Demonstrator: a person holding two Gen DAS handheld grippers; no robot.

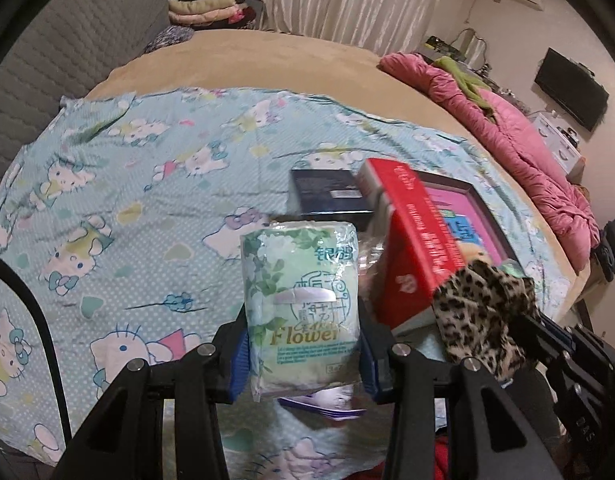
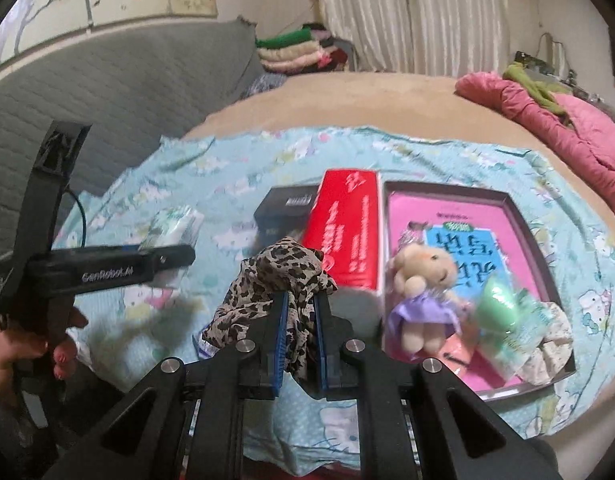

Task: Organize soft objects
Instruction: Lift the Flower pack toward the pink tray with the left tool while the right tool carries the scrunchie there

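Clamped between the blue pads of the left tongs [image 1: 303,344] is a tissue pack [image 1: 301,304], a soft plastic packet with green leaves and the word "Flower" printed on it; it stands upright, lifted above the cartoon-cat bedsheet [image 1: 107,184]. Right tongs [image 2: 300,336] are closed tightly on a leopard-print cloth [image 2: 275,280], thin and crumpled, which hangs in folds over both sides of the jaws. Beyond it on the bed a red box [image 2: 343,224] lies beside a dark tray [image 2: 547,280] with a pink floor. Inside the tray lie a small beige plush doll [image 2: 423,292] in a purple dress and a green packet [image 2: 503,308]
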